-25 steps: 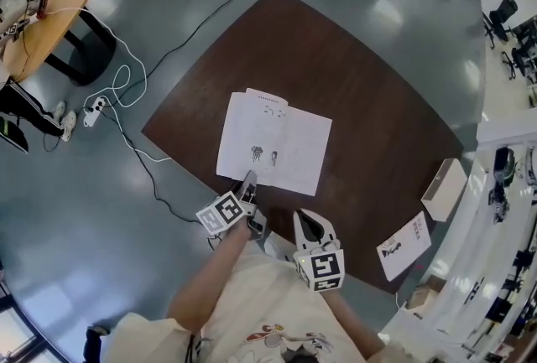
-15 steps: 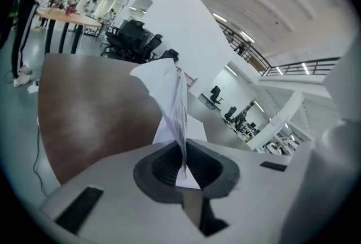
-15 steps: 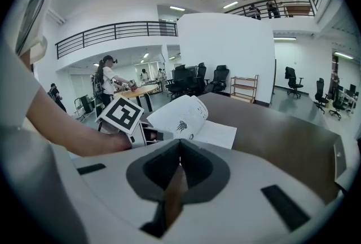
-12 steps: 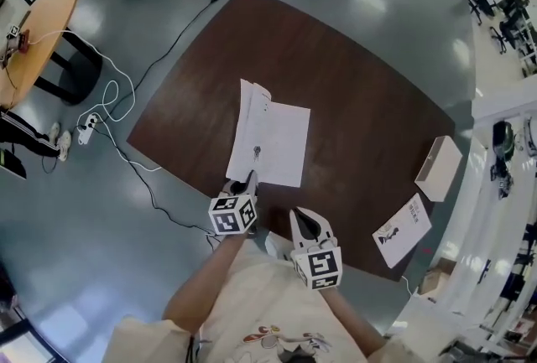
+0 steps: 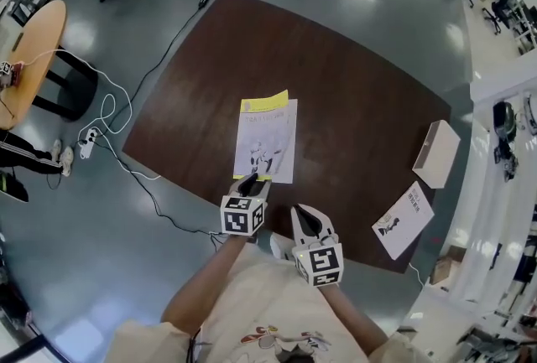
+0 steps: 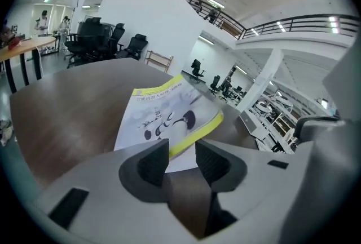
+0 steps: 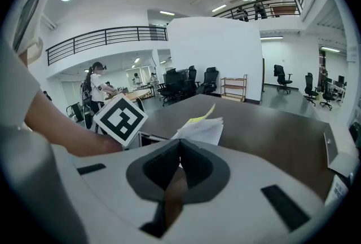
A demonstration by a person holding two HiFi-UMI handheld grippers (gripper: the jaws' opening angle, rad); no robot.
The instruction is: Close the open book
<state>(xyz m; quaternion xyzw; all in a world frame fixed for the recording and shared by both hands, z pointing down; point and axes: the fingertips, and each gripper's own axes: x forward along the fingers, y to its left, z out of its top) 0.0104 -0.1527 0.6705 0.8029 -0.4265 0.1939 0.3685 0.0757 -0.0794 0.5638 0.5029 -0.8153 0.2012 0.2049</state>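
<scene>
Clearly, the book [image 5: 267, 139] lies on the dark worktop [image 5: 361, 76] near its front edge. Its yellow-edged cover [image 6: 169, 110] is folded over the pages [image 7: 204, 131] but stands a little raised. The left hand-held gripper [image 5: 250, 184] has its jaws apart around the cover's near edge, and the right hand-held gripper [image 5: 304, 217] is closed on nothing. The book seems thin, light and floppy, so I judge a gentle hold at the cover's free edge is best.

**Right jaws together, book just ahead**

The white right gripper [image 7: 180, 144] has its dark jaws pressed together. Just past them a thin yellow-covered book [image 7: 200, 127] lies on the dark brown wooden table [image 7: 271, 130] — cover slightly raised — beside a black-and-white marker cube [image 7: 119, 119].
</scene>
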